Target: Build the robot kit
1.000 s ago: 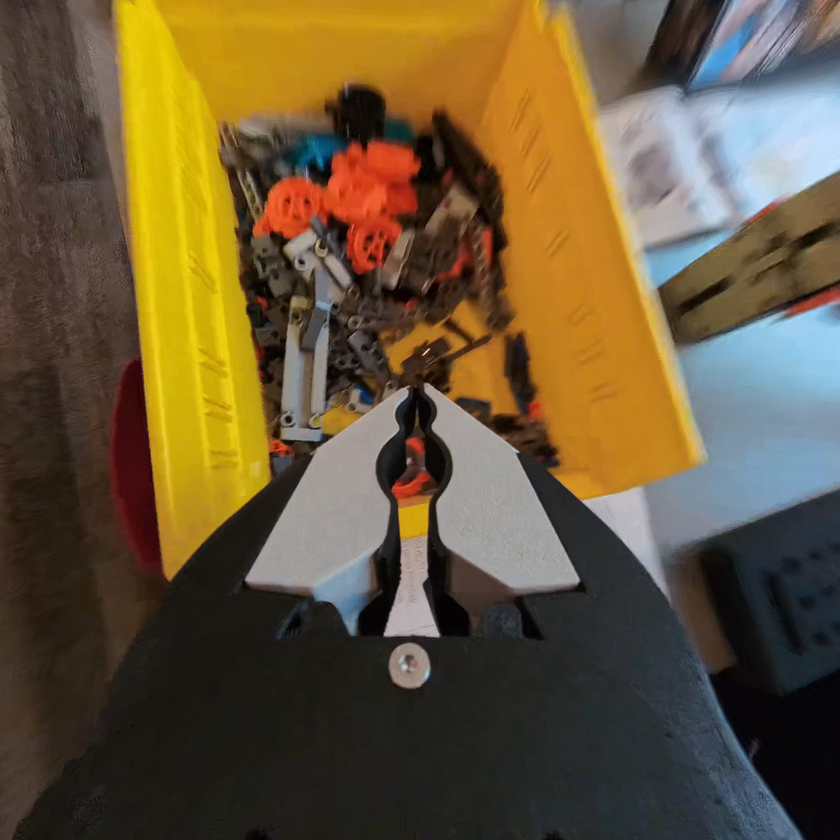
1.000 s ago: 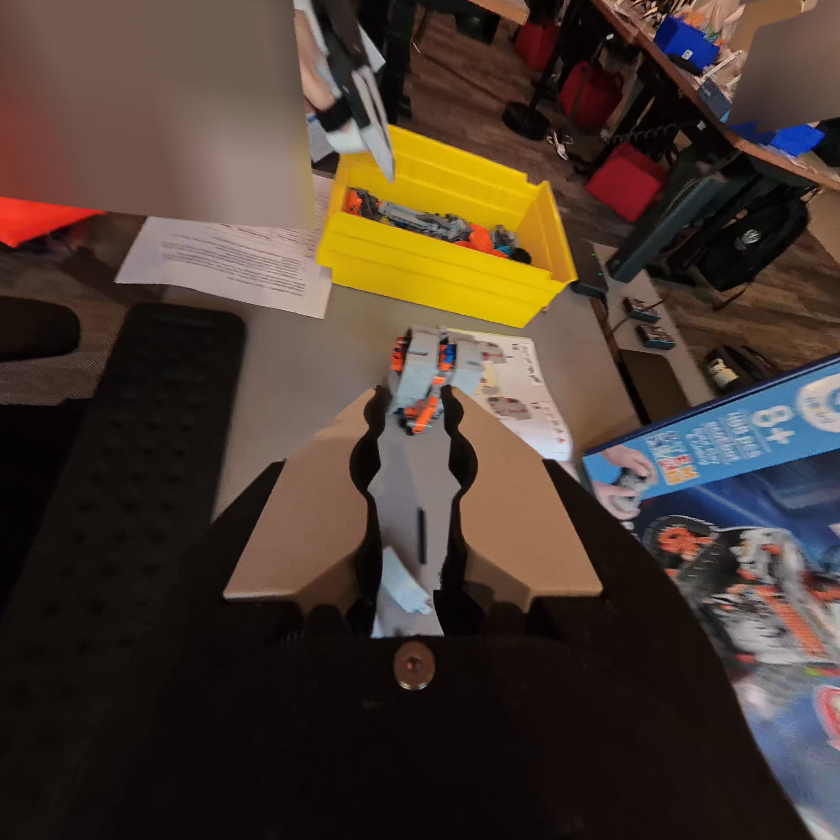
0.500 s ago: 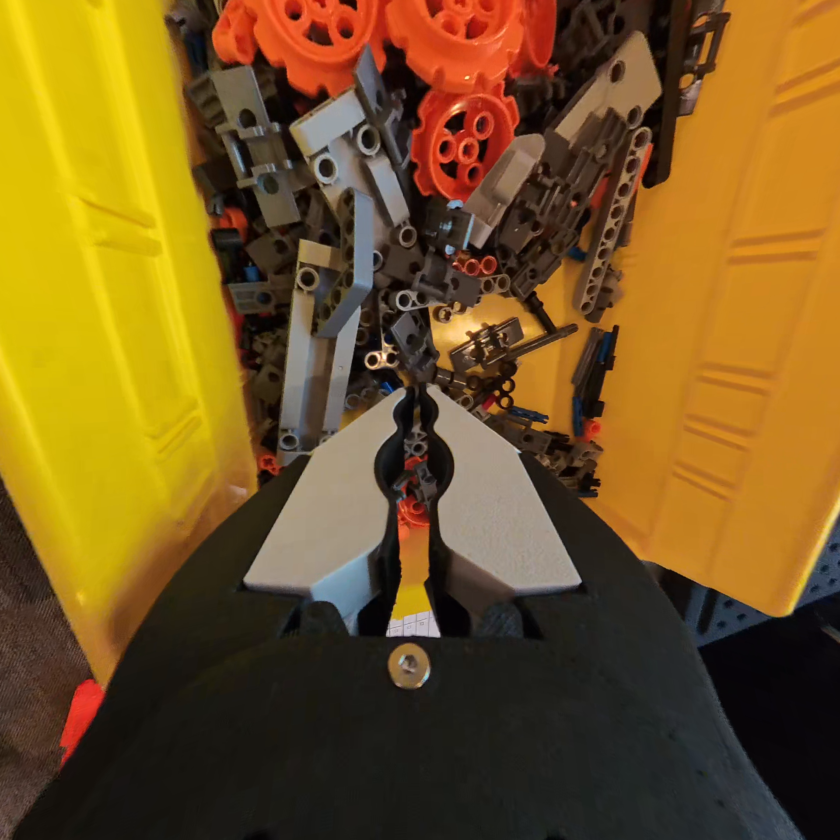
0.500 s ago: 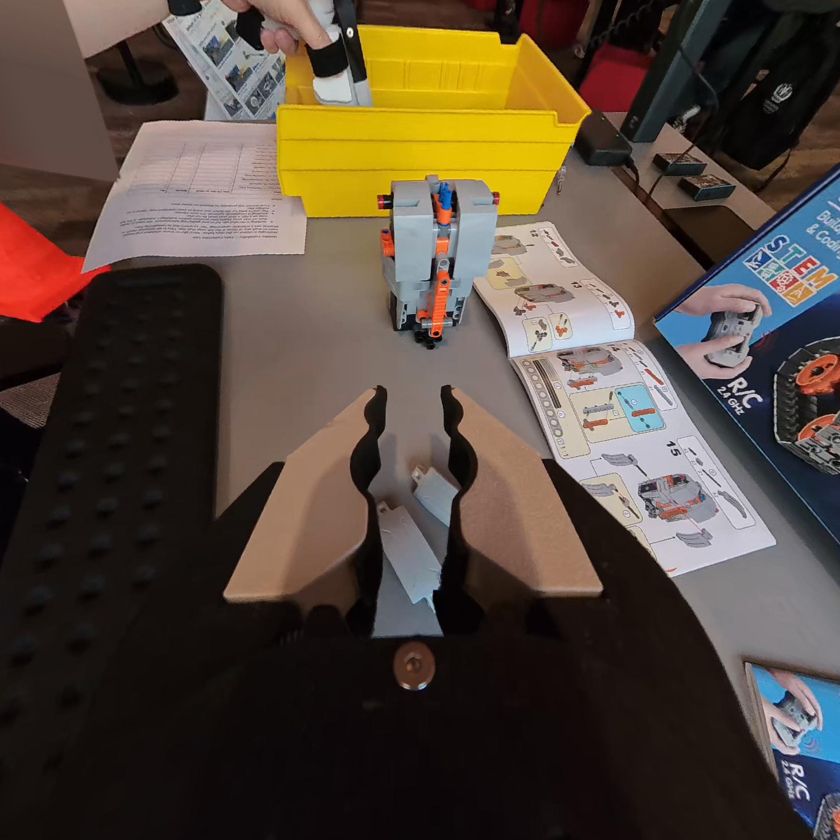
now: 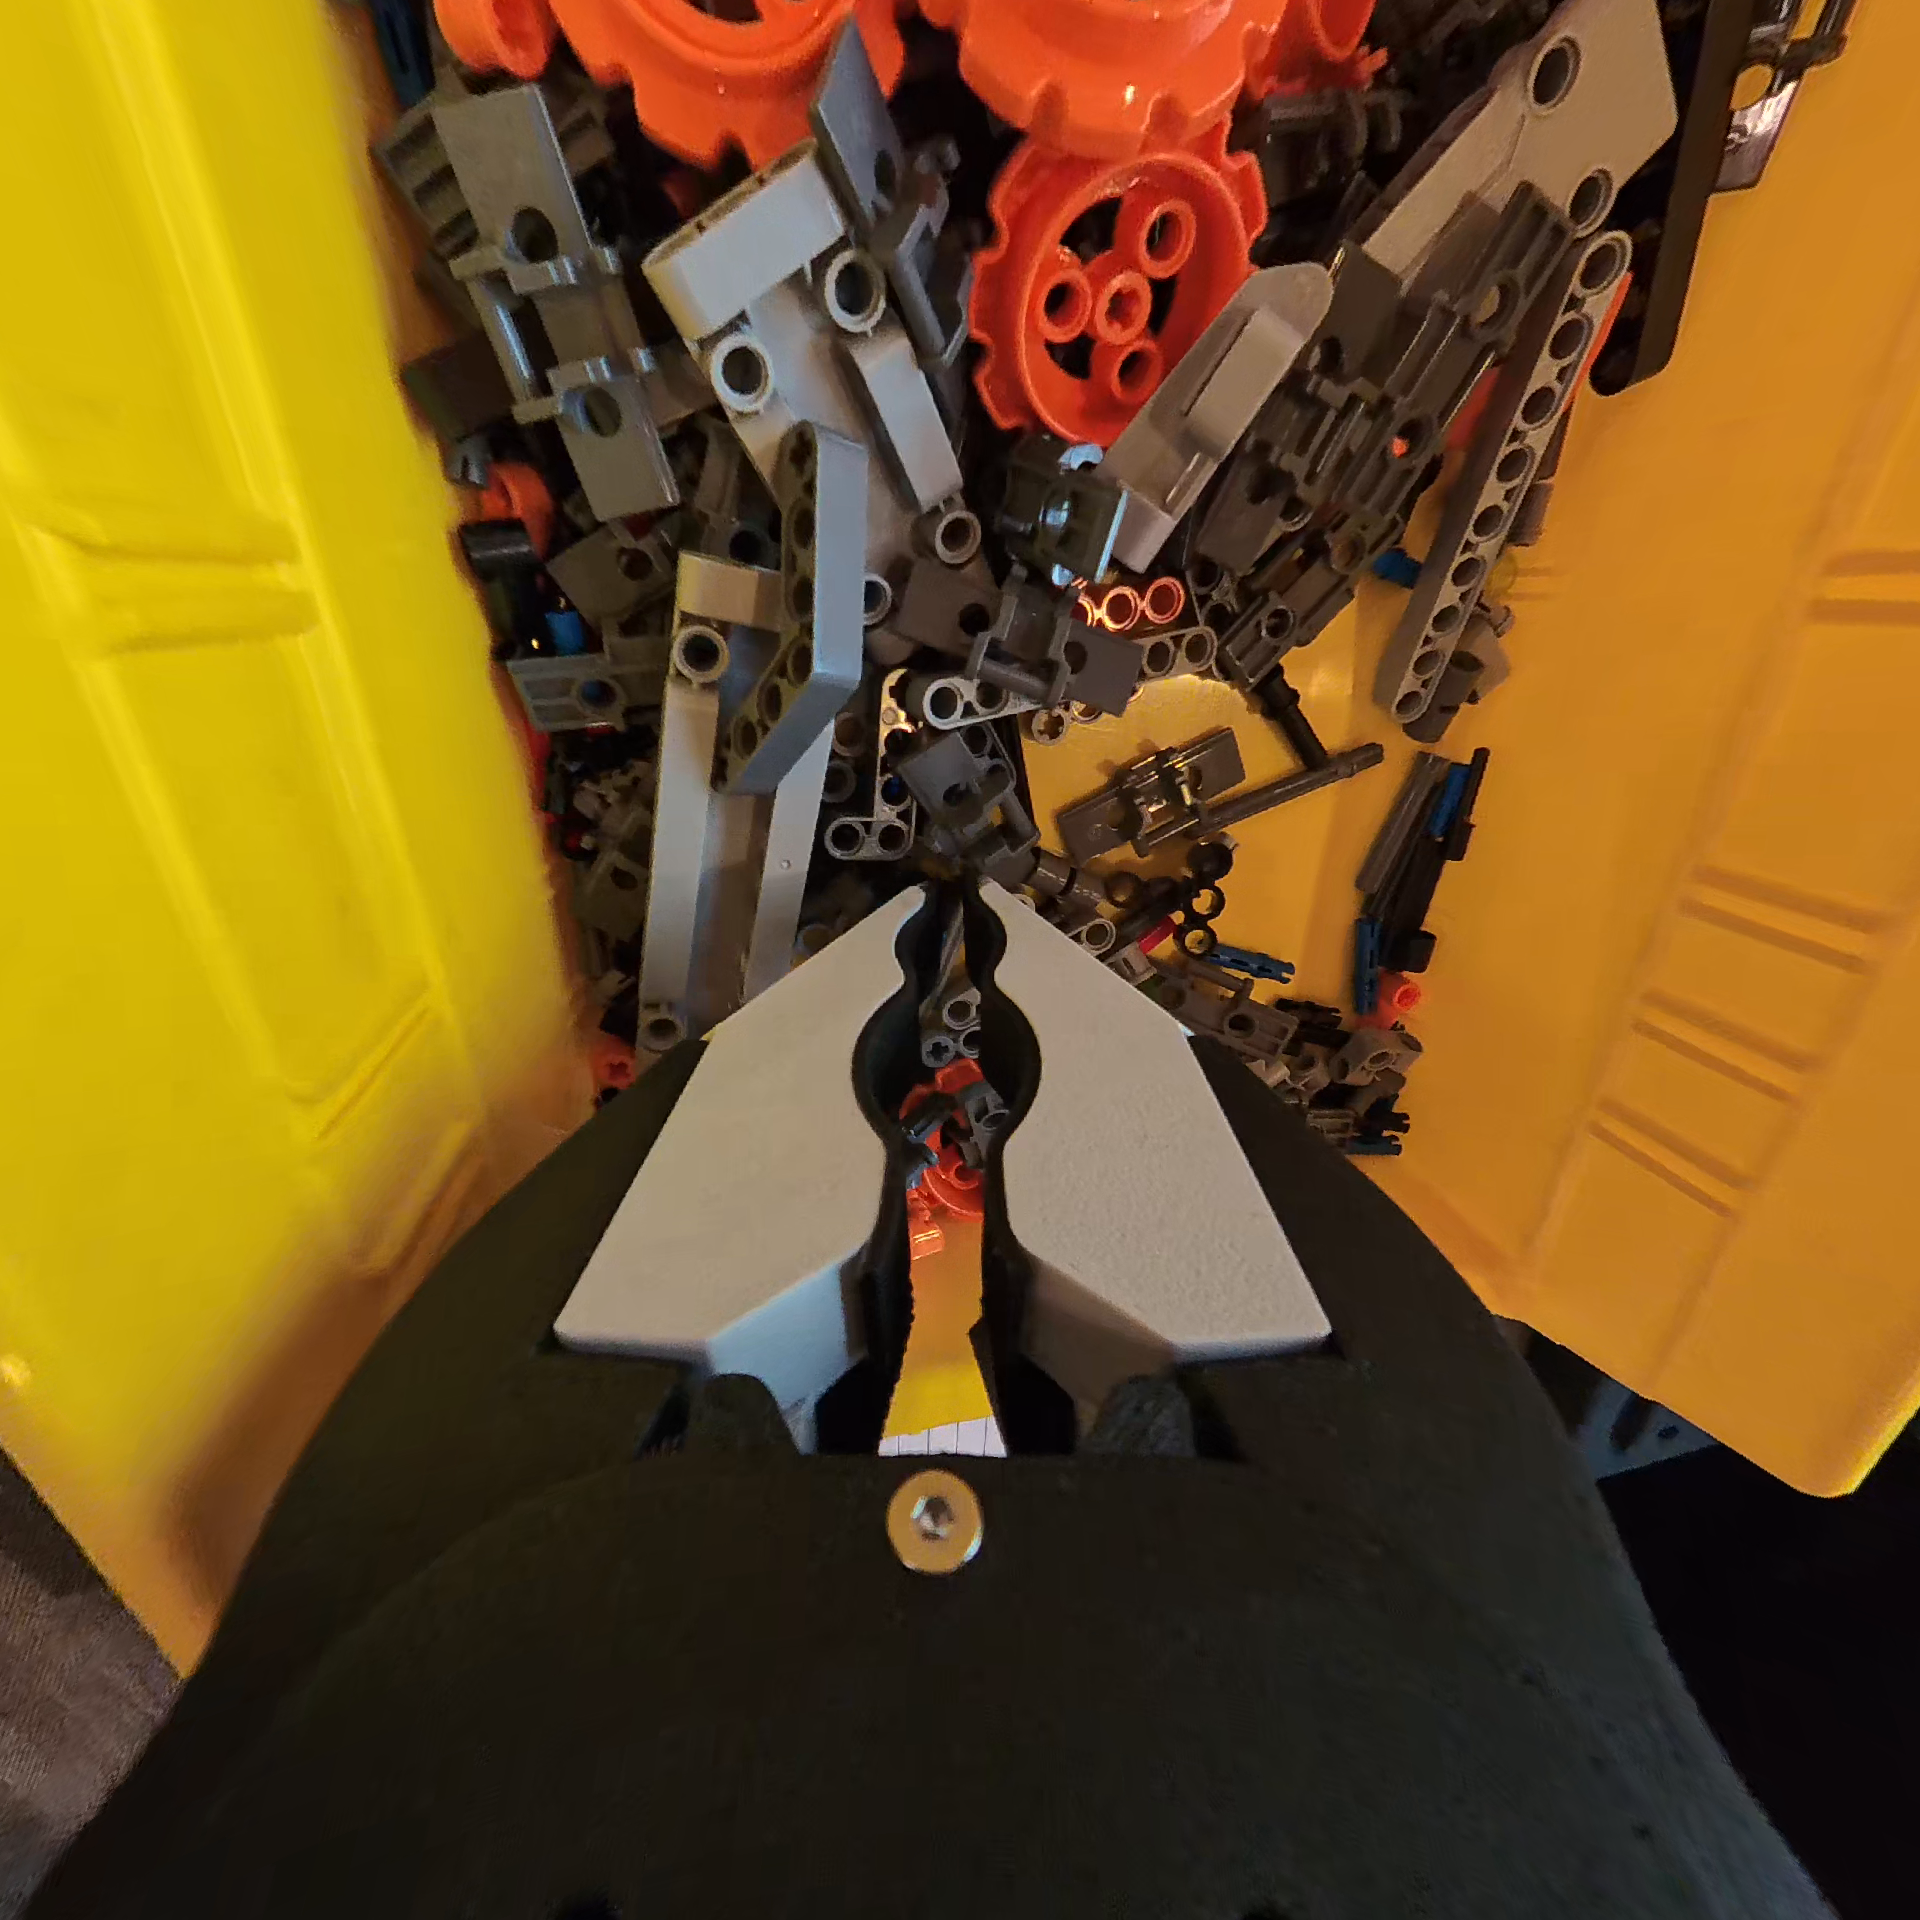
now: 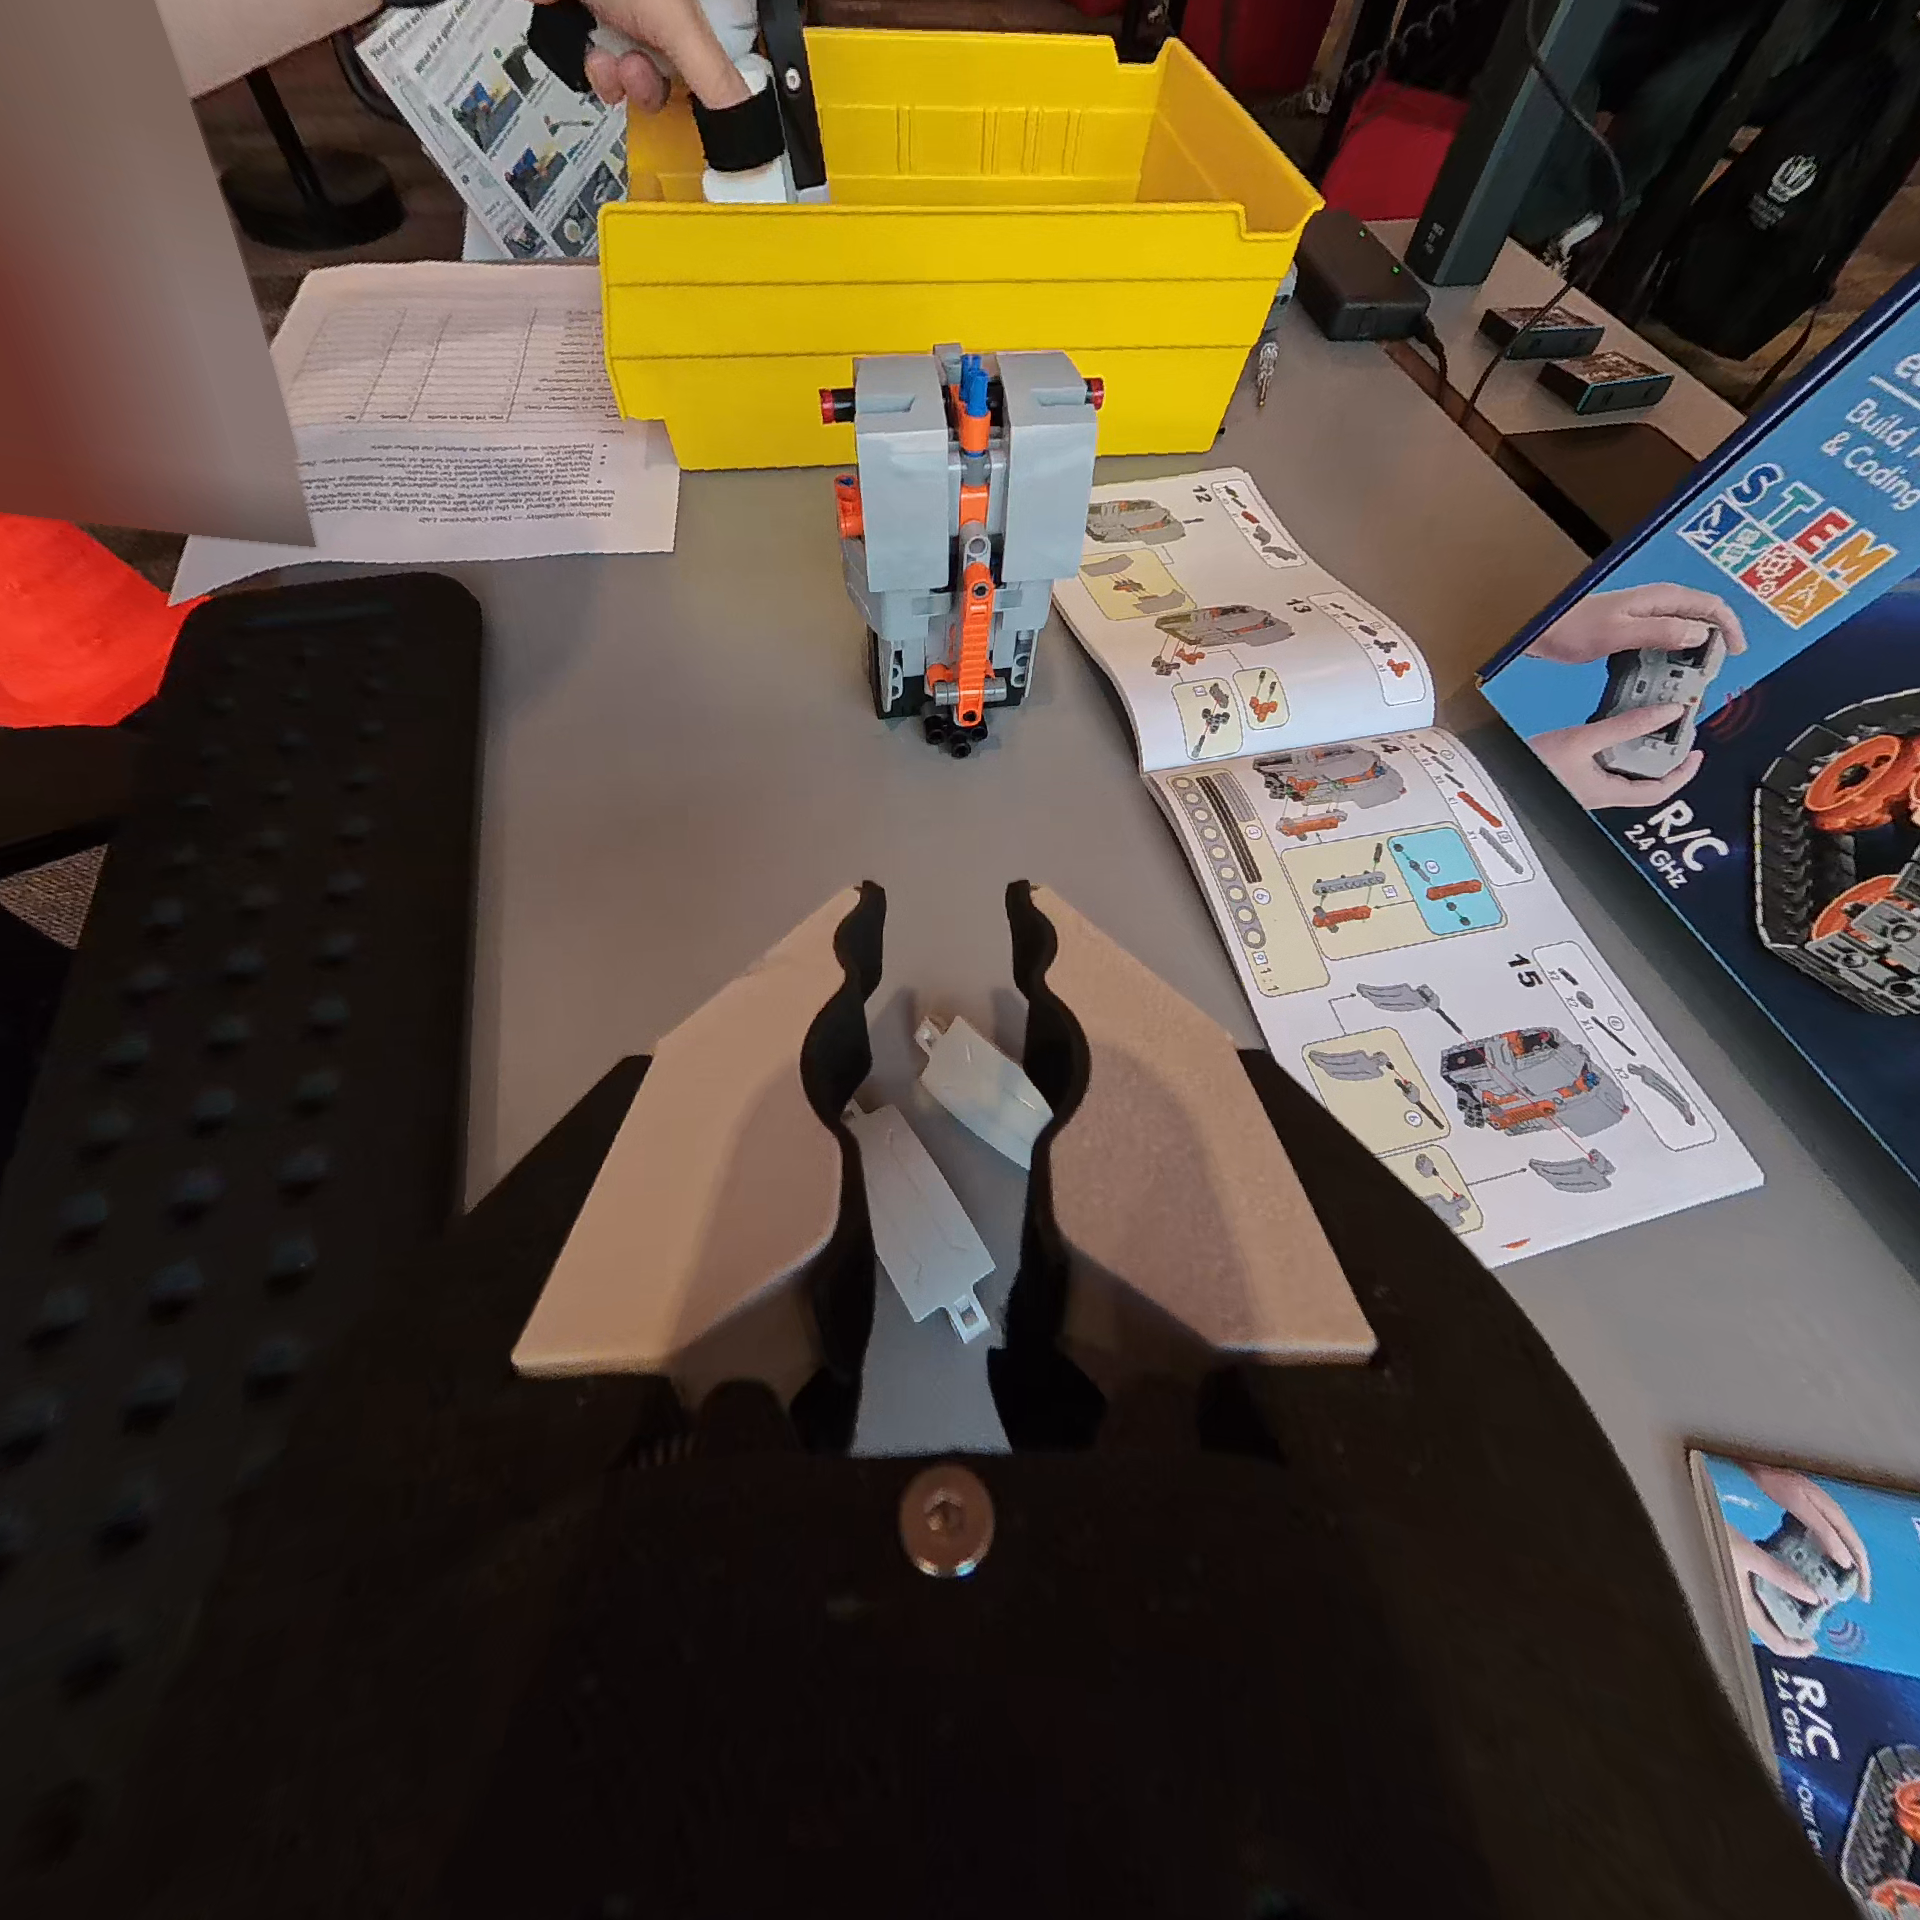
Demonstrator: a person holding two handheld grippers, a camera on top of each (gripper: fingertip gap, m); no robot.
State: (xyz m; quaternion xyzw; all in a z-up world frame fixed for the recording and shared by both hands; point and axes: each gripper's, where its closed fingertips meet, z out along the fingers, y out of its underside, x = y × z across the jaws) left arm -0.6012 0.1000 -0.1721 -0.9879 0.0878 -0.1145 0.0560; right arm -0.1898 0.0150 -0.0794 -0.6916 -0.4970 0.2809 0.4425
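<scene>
A yellow bin (image 5: 229, 727) is seen holding orange wheels (image 5: 1117, 312) at 12 o'clock among grey beams (image 5: 800, 623); the table (image 6: 675, 790) is grey.

Left wrist view looked steeply down, close inside the yellow bin (image 5: 260, 727), right wrist view faced forward from low over the grey table (image 6: 665, 810), both shared that bin (image 6: 935, 301).

Inside bin: the yellow bin (image 5: 260, 727) walled the left tongs (image 5: 954, 896) on both sides; heaped grey and orange parts (image 5: 1122, 312) blocked the way ahead, bare floor showing only right of the tips.
Bench middle: open grey bench (image 6: 675, 779) lay between the right tongs (image 6: 943, 891) and the upright model (image 6: 966, 540).
Right flank: booklet (image 6: 1403, 935) and blue box (image 6: 1766, 727).
Left flank: black mat (image 6: 260, 935).
Under tongs: two grey panels (image 6: 935, 1216).
</scene>
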